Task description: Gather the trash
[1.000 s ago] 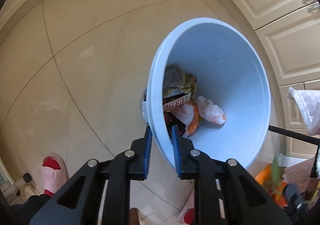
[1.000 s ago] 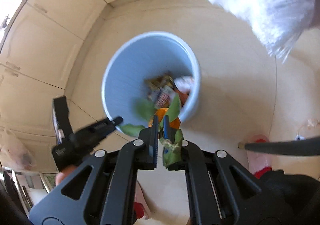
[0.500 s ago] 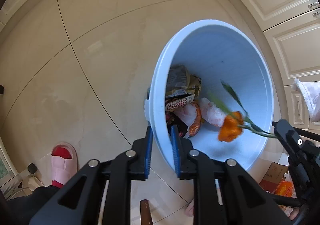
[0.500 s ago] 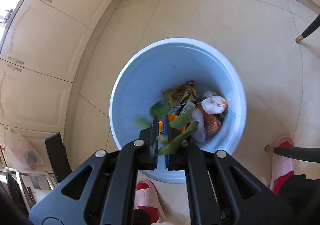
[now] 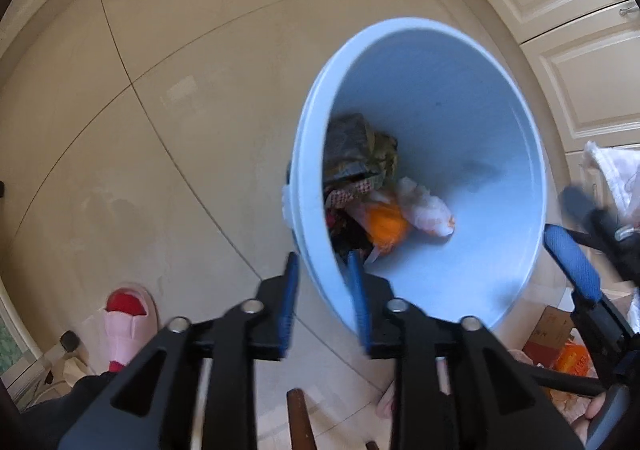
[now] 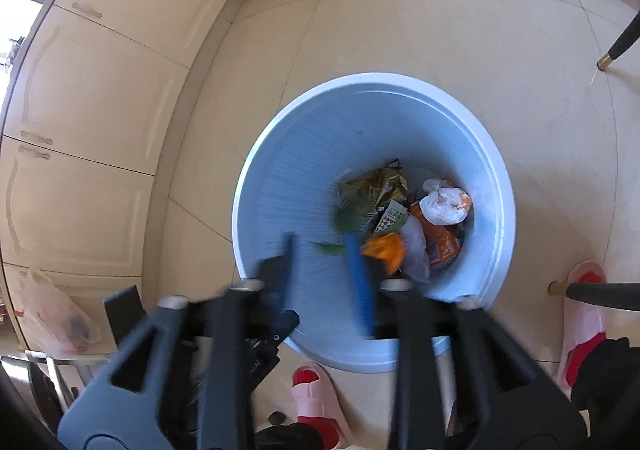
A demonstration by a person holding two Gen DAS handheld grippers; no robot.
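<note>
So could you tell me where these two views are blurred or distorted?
Right wrist view: the right gripper, opening over the bin, is motion-smeared; the trash stays sharp. Left wrist view: mild smear on the left gripper and bin rim. Both: fisheye bends the floor seams.

Opening left tongs (image 5: 323, 282) astride the blue bin's (image 5: 472, 97) rim, pads clear.

A home kitchen: cream panelled cabinets (image 6: 80, 97), tiled floor (image 5: 160, 109), pink slippers (image 6: 316, 394).
</note>
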